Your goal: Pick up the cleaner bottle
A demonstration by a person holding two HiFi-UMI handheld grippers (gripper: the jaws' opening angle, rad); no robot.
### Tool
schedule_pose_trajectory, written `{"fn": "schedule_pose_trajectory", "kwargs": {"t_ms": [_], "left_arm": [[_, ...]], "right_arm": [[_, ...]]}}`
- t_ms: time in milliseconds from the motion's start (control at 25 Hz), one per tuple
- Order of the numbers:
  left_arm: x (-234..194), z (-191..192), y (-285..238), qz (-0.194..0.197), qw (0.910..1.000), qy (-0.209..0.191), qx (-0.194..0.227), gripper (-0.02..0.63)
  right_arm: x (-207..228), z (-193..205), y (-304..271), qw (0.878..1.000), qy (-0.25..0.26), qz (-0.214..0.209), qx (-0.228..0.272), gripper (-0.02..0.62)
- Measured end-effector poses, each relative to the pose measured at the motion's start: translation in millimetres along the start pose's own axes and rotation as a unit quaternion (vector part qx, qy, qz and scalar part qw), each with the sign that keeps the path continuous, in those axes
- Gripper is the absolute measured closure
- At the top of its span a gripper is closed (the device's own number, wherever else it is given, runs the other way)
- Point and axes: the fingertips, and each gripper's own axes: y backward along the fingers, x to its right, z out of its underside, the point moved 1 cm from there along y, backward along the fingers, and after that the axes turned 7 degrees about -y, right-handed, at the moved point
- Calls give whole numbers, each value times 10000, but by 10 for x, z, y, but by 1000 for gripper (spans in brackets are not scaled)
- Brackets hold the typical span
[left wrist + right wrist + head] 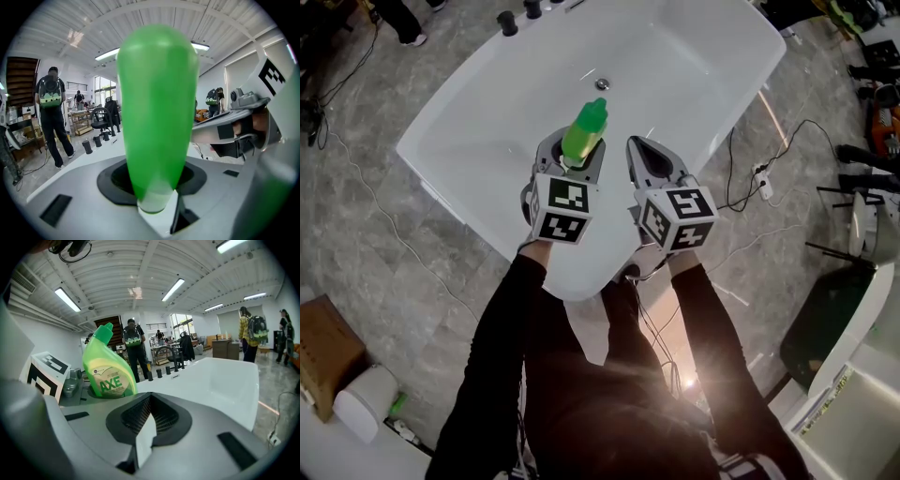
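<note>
The green cleaner bottle (584, 131) stands upright between the jaws of my left gripper (575, 148), which is shut on its lower body, above the near rim of a white bathtub (675, 75). In the left gripper view the bottle (157, 117) fills the middle, its base sunk between the grey jaws. My right gripper (643, 152) hovers just to the right of it, jaws closed together with nothing in them. From the right gripper view the bottle (107, 366) with its white and green label shows to the left, beside the left gripper's marker cube (44, 371).
Black taps (520, 14) sit on the tub's far rim and a drain (602, 84) lies in its floor. Cables and a power strip (759, 178) trail over the grey floor at the right. A cardboard box (323, 356) stands at the lower left. People stand far off.
</note>
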Motion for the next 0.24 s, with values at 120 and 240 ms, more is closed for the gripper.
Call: {"fn": "schedule_pose_trajectory", "kwargs": {"t_ms": [120,240], "left_arm": [[-11,-14,14,-9,10000,5,27,410],[-25,-24,25,-16,10000,-9,68,410]], "right_arm": [[-12,2,5,10000,-6,-2,-5,594],[-16,9,5,10000,-43,1,-3,594]]}}
